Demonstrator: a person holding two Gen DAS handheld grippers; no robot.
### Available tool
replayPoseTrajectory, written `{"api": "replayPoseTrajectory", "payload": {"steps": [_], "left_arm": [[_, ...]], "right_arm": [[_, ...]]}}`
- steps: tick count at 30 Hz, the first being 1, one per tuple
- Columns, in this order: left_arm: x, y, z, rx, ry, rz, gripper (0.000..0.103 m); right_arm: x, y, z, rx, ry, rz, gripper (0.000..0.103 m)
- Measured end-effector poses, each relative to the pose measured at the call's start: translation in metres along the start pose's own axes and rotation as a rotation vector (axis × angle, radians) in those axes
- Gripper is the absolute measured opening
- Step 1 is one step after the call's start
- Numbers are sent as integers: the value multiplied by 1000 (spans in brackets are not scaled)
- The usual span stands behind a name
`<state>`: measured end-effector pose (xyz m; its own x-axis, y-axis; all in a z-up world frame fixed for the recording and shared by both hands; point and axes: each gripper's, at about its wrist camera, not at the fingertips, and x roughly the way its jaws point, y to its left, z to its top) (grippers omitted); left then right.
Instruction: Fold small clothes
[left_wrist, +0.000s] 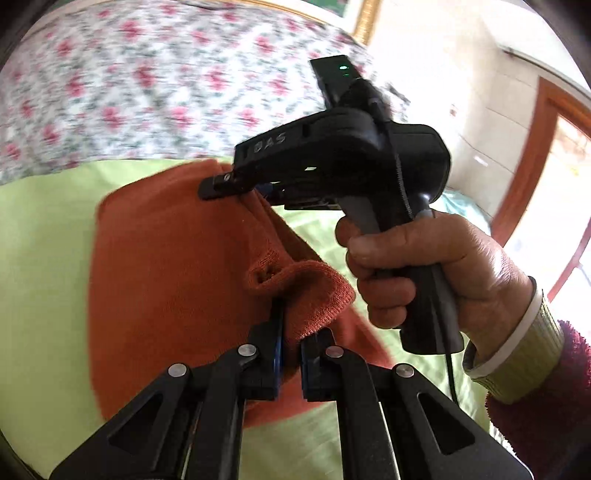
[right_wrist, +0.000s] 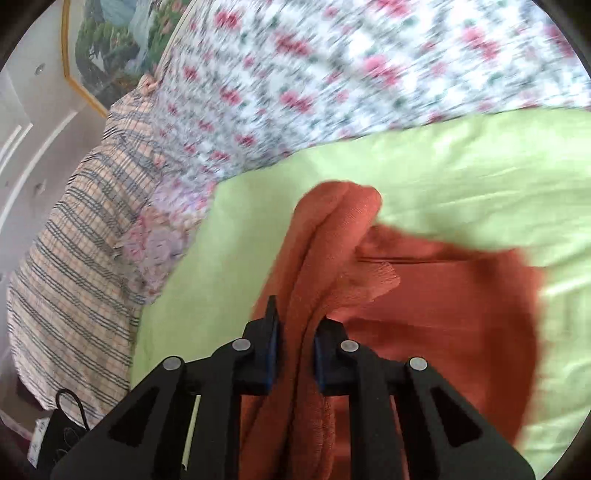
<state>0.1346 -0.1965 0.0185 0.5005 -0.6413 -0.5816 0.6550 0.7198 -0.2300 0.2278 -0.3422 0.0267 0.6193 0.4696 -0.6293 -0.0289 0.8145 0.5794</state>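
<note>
A rust-orange knit garment (left_wrist: 166, 266) lies on a light green sheet (left_wrist: 44, 240). My left gripper (left_wrist: 290, 332) is shut on a ribbed edge of the garment near its right side. My right gripper (left_wrist: 236, 184), held in a hand, is shut on the garment's far edge. In the right wrist view the right gripper (right_wrist: 295, 336) pinches a bunched fold of the orange garment (right_wrist: 443, 314), which rises between the jaws and spreads to the right over the green sheet (right_wrist: 461, 166).
A floral quilt (left_wrist: 155, 85) lies behind the green sheet and shows in the right wrist view (right_wrist: 351, 62) too. A plaid cloth (right_wrist: 85, 240) lies at the left. A framed picture (right_wrist: 110, 40) hangs on the wall. A wooden door frame (left_wrist: 535, 155) stands at the right.
</note>
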Motion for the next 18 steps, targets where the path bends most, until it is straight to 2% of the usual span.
{"api": "replayPoseTrajectory", "payload": {"steps": [2,7,14,18], "left_arm": [[23,-15,-5,17,40,-25,6],[62,-29,-23,38,127,-40,6],[71,-28,-29,29,150,-58,7],[80,-26,-27,16,195,-70,10]], "right_arm": [[-11,-21,-5,16,-2,-62,17],[-18,-79,-26,104,24,-130,17],[-17,-94,-39,95,18,-162,17],[-11,-99,-43,106,17,-207,19]]}}
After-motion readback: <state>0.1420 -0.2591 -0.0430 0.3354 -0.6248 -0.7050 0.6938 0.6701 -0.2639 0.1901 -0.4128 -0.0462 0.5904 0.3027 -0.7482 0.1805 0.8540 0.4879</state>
